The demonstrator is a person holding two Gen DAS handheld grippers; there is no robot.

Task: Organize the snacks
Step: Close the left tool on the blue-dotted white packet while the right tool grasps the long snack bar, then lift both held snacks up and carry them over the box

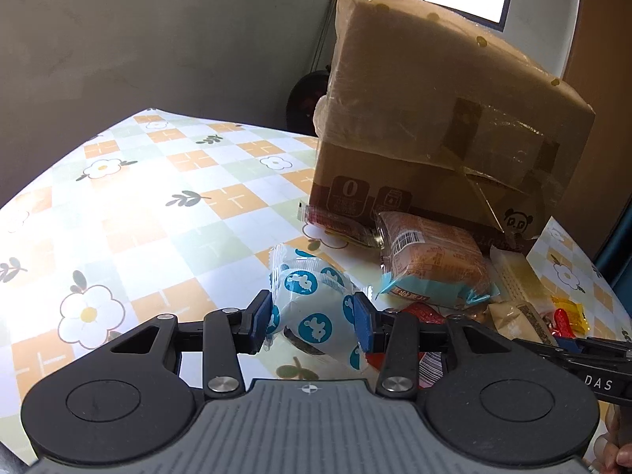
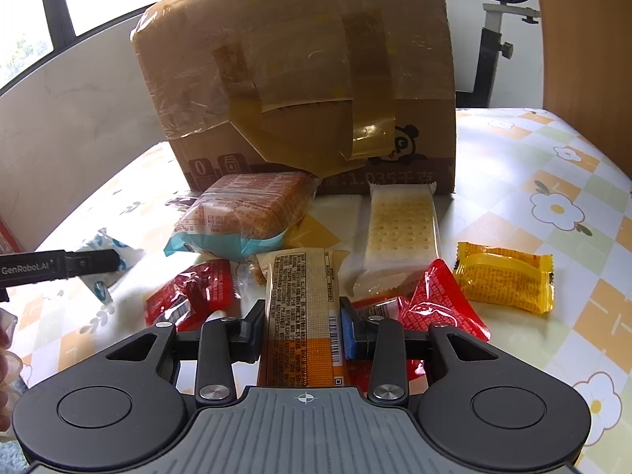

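Observation:
My left gripper (image 1: 312, 322) is shut on a white snack pack with blue dots (image 1: 312, 308), held just over the table. My right gripper (image 2: 302, 328) is shut on a long beige and orange snack bar (image 2: 302, 304). A cardboard box (image 1: 434, 118) stands behind the pile; it also shows in the right wrist view (image 2: 300, 79). In front of it lie an orange bread pack (image 2: 245, 213), a white cracker pack (image 2: 399, 229), a yellow pack (image 2: 505, 276) and red packs (image 2: 442, 304) (image 2: 193, 296).
The table has a flower-check cloth (image 1: 138, 217). A grey wall (image 1: 158, 39) stands behind it on the left. A wooden panel (image 2: 584, 39) rises at the right edge. The left gripper's finger (image 2: 59, 266) shows at the left of the right wrist view.

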